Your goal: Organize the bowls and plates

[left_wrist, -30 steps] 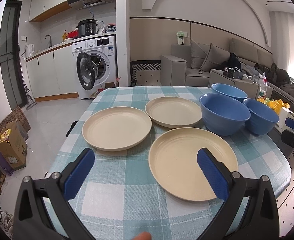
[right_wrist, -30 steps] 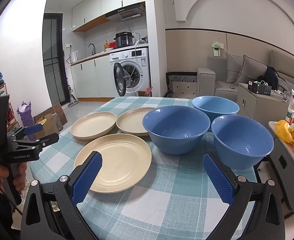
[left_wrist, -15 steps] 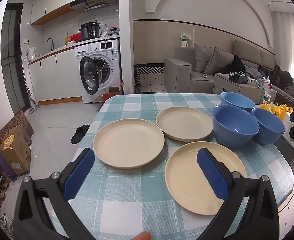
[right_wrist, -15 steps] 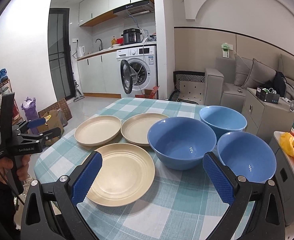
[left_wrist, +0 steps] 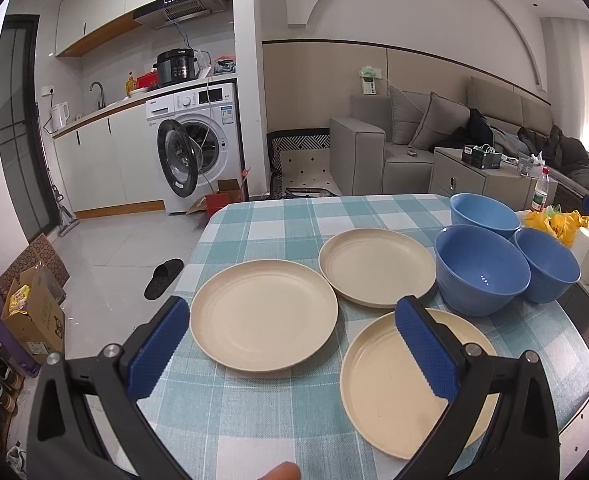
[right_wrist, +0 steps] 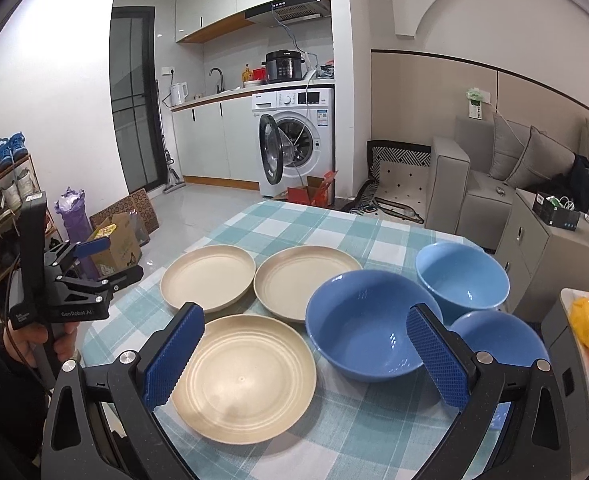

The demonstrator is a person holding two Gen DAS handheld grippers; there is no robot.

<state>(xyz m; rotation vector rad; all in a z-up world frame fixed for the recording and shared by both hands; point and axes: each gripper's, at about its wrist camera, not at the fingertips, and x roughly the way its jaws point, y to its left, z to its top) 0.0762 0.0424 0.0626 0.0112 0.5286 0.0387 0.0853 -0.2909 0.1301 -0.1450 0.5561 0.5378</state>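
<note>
Nothing gathered yet: I judged myself at the approach, before any first grasp.

Three cream plates lay apart at frame centre on the checked worktop, three blue bowls to their right. My left gripper and right gripper hung above, fingers wide and empty. Next, I reckoned, a plate rim needed pinching for stacking.

1. The far half of the checked teal-and-white cloth-covered surface lies bare, open to a tool.
2. Three cream round plates crowd the near left.
3. Three blue round bowls, rims nearly touching, block the right side.
</note>
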